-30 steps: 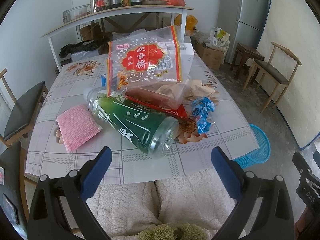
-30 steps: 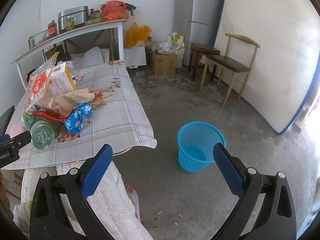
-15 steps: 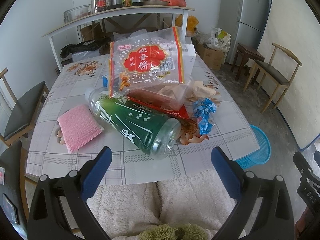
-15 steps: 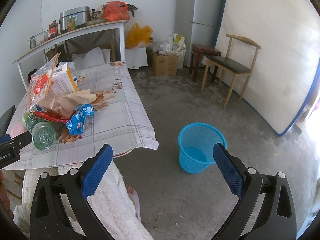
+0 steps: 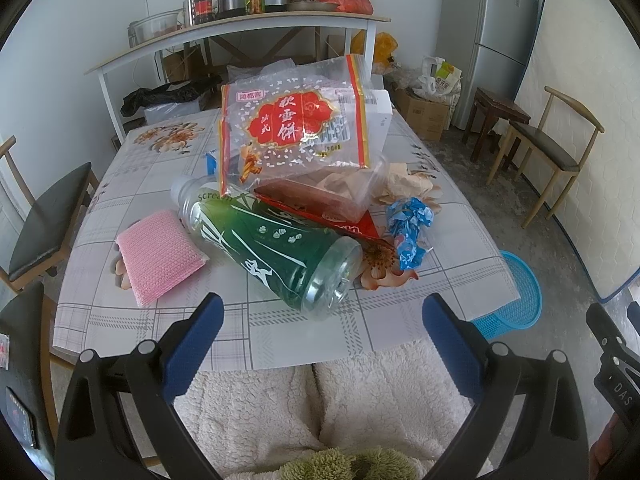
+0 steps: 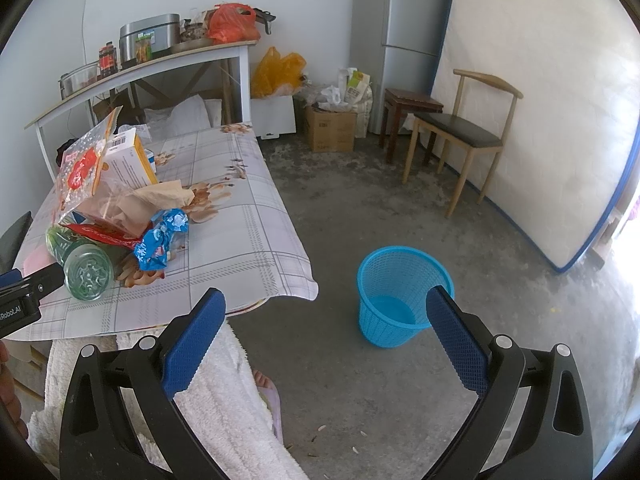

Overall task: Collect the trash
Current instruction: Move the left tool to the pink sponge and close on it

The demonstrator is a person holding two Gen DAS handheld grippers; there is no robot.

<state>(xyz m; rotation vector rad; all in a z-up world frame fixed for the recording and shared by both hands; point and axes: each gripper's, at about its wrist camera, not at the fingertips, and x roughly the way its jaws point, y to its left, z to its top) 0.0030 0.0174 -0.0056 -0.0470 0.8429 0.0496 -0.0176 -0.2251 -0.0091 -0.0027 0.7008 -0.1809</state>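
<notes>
Left gripper [image 5: 320, 320]: fingers spread wide, nothing between them, poised just short of the near table edge.
Green bottle [image 5: 272, 244]: lying on its side on the table [image 5: 304, 332], clear base aimed at the gap between the left fingers, apart from both pads.
Trash pile: clear snack bag [image 5: 296, 132] with red label propped upright behind the bottle, red wrapper [image 5: 352, 222] tucked beside the bottle, crumpled brown paper [image 5: 408, 188] beyond that.
Blue wrapper [image 5: 410, 230]: just right of the bottle's base, on the tablecloth.
Pink sponge [image 5: 158, 256]: left of the bottle, apart from it.
Right gripper [image 6: 326, 314]: fingers held wide apart, gripping nothing, hanging over bare floor.
Blue basket [image 6: 404, 296]: upright on the floor, right of the table's near corner, well apart from the bottle.
In the way: white fleece lap under both grippers, tablecloth hem draped over the near edge.
Open room: bare concrete between table and basket; wooden chair [image 6: 460, 140] farther back by the wall.
</notes>
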